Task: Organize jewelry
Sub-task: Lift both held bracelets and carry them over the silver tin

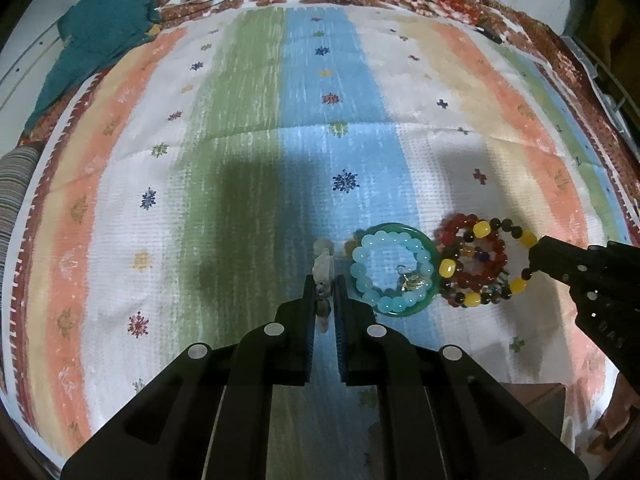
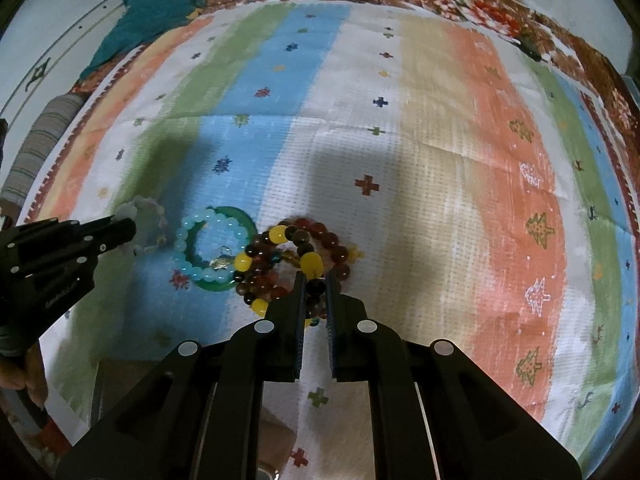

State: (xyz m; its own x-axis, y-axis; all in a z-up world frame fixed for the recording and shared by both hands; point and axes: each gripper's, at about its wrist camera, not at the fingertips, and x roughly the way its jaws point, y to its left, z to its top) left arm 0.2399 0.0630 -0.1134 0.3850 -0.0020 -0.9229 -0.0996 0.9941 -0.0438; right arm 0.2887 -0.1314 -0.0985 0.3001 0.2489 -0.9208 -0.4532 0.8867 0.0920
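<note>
The striped cloth (image 1: 256,152) that covers the whole work surface is soft and slightly creased, so anything dragged over it would likely snag; lifting clear is the safer course. On its blue stripe lies the green bangle (image 1: 430,256), a rigid ring that looks hard, smooth and probably brittle if knocked or dropped, best taken across its band and not by its slick outer edge. Inside it sits the pale blue bead bracelet (image 1: 362,258), round glossy beads on what is likely elastic, light and floppy, with a small metal charm (image 1: 412,283) at its near side; a pinch across a single bead or two should do. Just beside the bangle, touching or nearly so, is a heap of red, dark and yellow bead bracelets (image 2: 280,264), which may tangle and come up together. The right gripper (image 2: 315,286) is closed on a dark bead of the yellow-and-dark strand, which loops away from its tips. The left gripper (image 1: 323,286) is closed on a whitish bead bracelet (image 2: 146,220), whose beads stand edge-on between the fingers in its own view; the strand looks light and limp, and the smooth beads could slip under a loose pinch.
</note>
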